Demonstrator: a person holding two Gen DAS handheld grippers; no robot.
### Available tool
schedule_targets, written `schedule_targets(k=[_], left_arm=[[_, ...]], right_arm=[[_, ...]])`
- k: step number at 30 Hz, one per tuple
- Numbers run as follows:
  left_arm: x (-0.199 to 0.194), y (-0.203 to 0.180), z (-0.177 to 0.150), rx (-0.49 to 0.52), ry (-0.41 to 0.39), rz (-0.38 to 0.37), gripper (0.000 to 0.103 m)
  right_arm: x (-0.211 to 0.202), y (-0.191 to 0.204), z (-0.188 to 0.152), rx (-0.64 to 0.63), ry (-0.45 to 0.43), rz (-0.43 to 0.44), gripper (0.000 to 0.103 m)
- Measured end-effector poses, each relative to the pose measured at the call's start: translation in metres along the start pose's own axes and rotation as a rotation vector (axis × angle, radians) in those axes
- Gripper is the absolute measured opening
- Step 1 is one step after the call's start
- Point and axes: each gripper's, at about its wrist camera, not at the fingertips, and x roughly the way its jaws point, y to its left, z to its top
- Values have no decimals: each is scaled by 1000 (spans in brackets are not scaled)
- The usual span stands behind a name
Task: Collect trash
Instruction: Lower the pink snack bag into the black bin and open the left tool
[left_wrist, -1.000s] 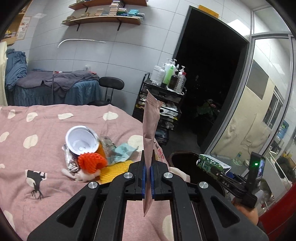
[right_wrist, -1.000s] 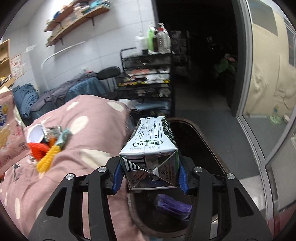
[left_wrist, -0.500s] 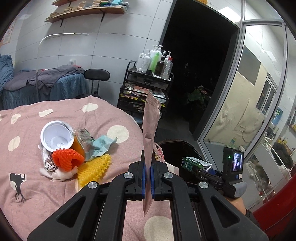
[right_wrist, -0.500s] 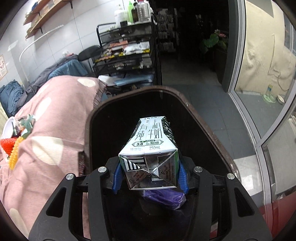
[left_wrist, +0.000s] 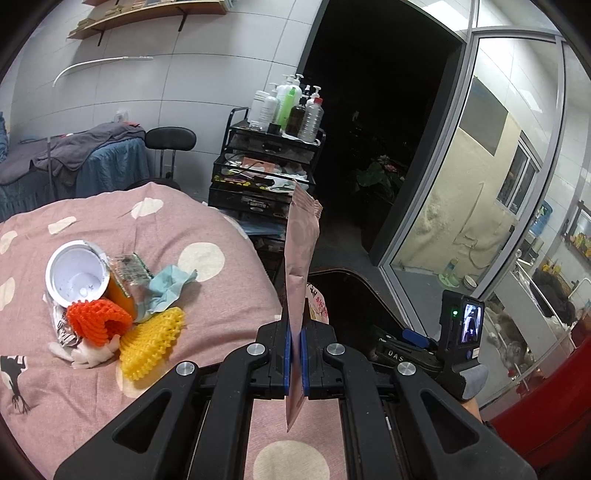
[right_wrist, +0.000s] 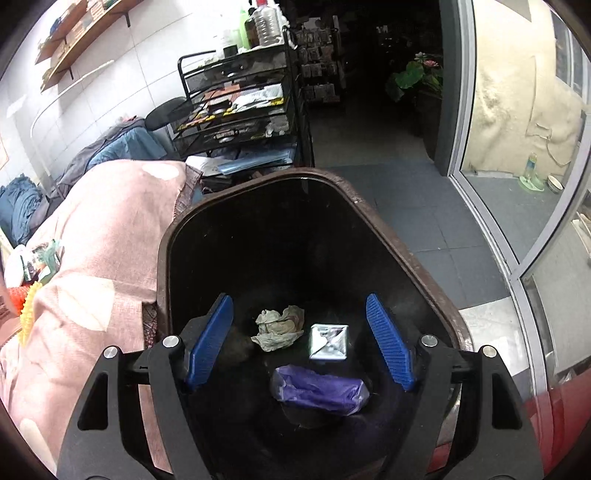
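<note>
My right gripper (right_wrist: 299, 345) has just been opening, nothing between its jaws, milk carton (right_wrist: 328, 341) down in the bin (right_wrist: 388, 229); left gripper (left_wrist: 294, 363) clenches the pink pouch (left_wrist: 301, 251) by its lower edge, floppy enough to catch the bin's rim, I reckon.

One milk carton (right_wrist: 328, 342), one crumpled paper (right_wrist: 279, 326) and one purple bag (right_wrist: 319, 389) are counted in one bin (right_wrist: 388, 229). Two foam nets (left_wrist: 127, 332) are seen.
</note>
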Motion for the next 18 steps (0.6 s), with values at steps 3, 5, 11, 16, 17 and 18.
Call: schedule_targets(k=[3,5,11,16,17,18], left_arm=[[8,-8,2,13,14,-18,5],[15,-12,4,14,30,-38,5],[41,-27,7,15,96,-88,5],[66,-41,7,25,152,-116,5],[72,-43,7,25,165,-120,5],[76,-45,7,23,176,-127,5]], right_arm=[[-11,-4,-1,12,-18,-4,76],[-20,-7,-2,18,-32,-11,77],[-39,-18,-1,34,-75,-36,78],[-50,-28,-1,40,-98,-71,79],[-53,-31,-2,41,-105,-80,79],[-54,-33,-2,40,-109,-88,79]])
